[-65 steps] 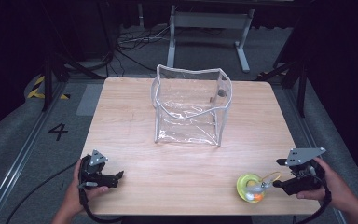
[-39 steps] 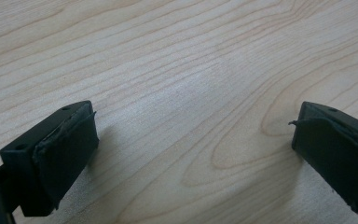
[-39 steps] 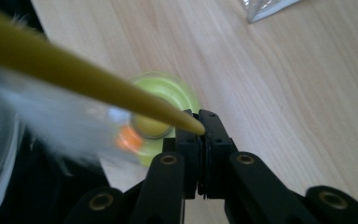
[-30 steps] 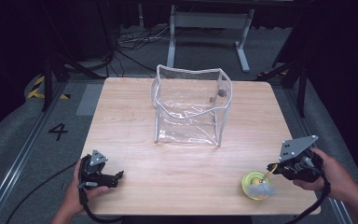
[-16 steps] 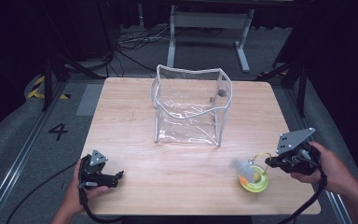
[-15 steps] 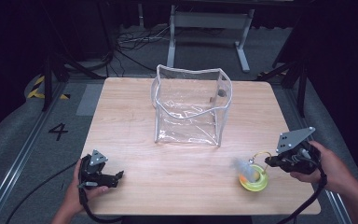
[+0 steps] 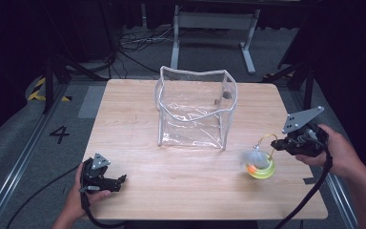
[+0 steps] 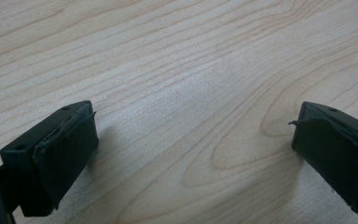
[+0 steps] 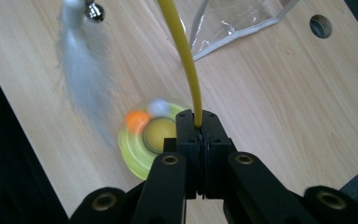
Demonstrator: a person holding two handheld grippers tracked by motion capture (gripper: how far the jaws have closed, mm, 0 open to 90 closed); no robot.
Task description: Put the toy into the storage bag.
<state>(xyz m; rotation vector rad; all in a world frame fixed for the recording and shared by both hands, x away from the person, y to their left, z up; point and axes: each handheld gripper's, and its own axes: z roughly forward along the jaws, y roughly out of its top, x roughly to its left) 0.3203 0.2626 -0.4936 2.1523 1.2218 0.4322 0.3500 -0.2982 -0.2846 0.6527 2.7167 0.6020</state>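
Open tabletop (image 7: 138, 119) around a central clear bag (image 7: 195, 107), unobstructed left.

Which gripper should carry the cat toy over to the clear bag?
Right. The right gripper is already shut on the cat toy's yellow wire, near the clear bag. The left gripper is open and far off.

Lab, floor cables (image 7: 138, 40), hazard tape (image 7: 38, 88), wooden table (image 7: 133, 119)

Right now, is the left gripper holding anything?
No, the left gripper stands open over bare wooden table, nothing between its jaws.
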